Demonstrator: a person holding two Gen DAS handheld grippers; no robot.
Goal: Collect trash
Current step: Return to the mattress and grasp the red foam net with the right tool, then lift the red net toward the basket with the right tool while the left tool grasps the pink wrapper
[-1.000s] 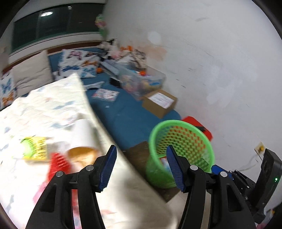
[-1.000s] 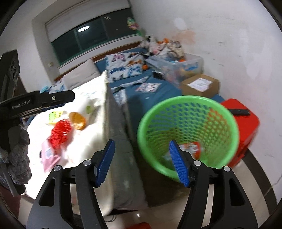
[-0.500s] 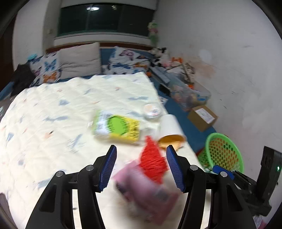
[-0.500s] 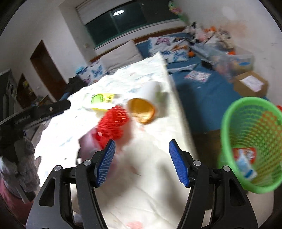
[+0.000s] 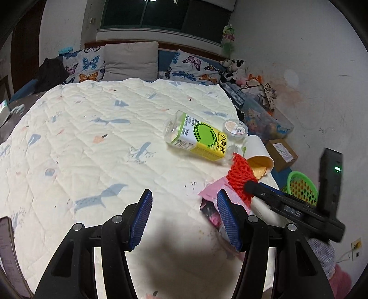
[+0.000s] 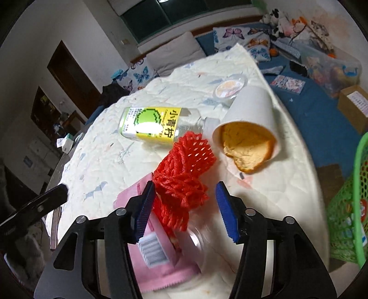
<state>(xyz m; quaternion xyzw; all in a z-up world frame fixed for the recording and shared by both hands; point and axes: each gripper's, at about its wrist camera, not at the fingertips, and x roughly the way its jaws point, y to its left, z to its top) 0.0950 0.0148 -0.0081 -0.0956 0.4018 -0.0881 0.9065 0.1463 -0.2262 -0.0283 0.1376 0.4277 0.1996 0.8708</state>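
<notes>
A home bedroom: a bed (image 5: 96,138) under a cream quilt, butterfly pillows (image 5: 85,66) against the headboard, stuffed toys (image 5: 232,69) and a toy bin (image 5: 264,119) by the scuffed wall, a dark window (image 5: 161,13), and a green basket (image 6: 352,207) beside the bed.

Net (image 6: 184,174) on packet (image 6: 158,250); cup (image 6: 249,115) right, bottle (image 6: 154,124) behind.
</notes>
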